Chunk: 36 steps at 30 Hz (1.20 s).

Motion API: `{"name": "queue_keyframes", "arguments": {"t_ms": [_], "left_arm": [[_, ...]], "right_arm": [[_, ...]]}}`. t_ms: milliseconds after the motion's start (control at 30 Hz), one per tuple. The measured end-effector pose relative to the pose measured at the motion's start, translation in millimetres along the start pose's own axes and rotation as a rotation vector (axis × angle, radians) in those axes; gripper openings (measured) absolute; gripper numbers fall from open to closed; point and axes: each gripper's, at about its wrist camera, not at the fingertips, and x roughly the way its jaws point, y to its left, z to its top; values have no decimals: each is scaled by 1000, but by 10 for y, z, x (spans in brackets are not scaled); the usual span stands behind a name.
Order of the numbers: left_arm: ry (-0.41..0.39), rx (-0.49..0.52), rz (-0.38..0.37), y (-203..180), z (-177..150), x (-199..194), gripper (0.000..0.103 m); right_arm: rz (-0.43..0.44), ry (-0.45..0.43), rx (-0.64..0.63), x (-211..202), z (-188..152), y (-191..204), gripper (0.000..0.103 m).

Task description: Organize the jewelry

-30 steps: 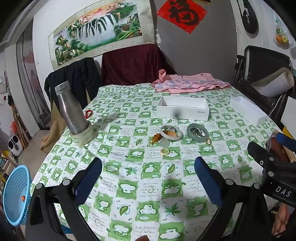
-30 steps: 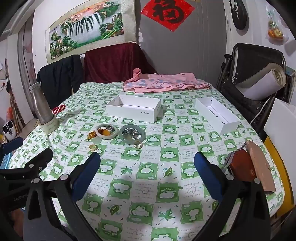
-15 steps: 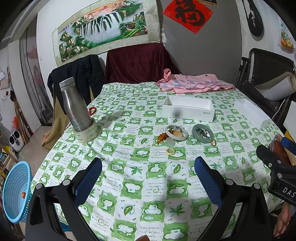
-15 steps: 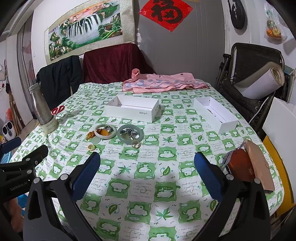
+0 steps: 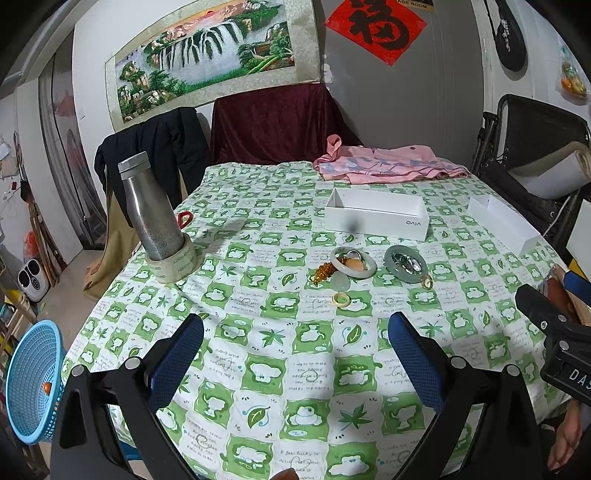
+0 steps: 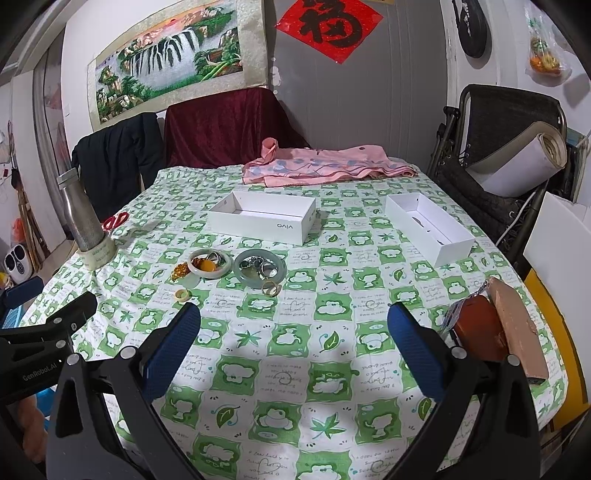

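Left wrist view
Room: grey wall with a waterfall painting (image 5: 210,55) and a red paper sign (image 5: 376,26) above chairs draped in cloth.
Worktop: green-and-white checked cloth (image 5: 280,369) covers it.
My left claw (image 5: 295,354): released, blue pads wide apart, hovering over the near edge with nothing between them.
Jewelry: pale bangle (image 5: 353,261) with an amber piece inside, grey-green bangle (image 5: 405,264) just beside it holding small silvery pieces, amber beads (image 5: 323,271) touching the pale bangle's left side, small cream ring (image 5: 341,299) a little nearer to me.
White box (image 5: 376,214): open, behind the bangles.
Steel bottle (image 5: 149,210): upright inside a roll of tape (image 5: 173,260), far left.

Right wrist view
Worktop edge: brown pouch (image 6: 480,332) lies at my right.
My right claw (image 6: 293,350): released as well, gripping nothing, well short of the jewelry.
Jewelry: both bangles sit between my claw and the white box (image 6: 262,218); gold ring (image 6: 271,288) rests just in front of the grey-green one.
Second white box (image 6: 428,227): open, to the right, apart from the first.
Pink garment (image 6: 325,166): folded at the far edge.
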Motion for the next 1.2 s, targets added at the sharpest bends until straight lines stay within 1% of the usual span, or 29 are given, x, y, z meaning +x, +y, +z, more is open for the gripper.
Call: {"name": "queue_keyframes", "arguments": {"t_ms": [1200], "left_arm": [[5, 0, -1, -4, 2, 3, 98]], "right_arm": [[2, -3, 7, 6, -3, -32, 96]]}}
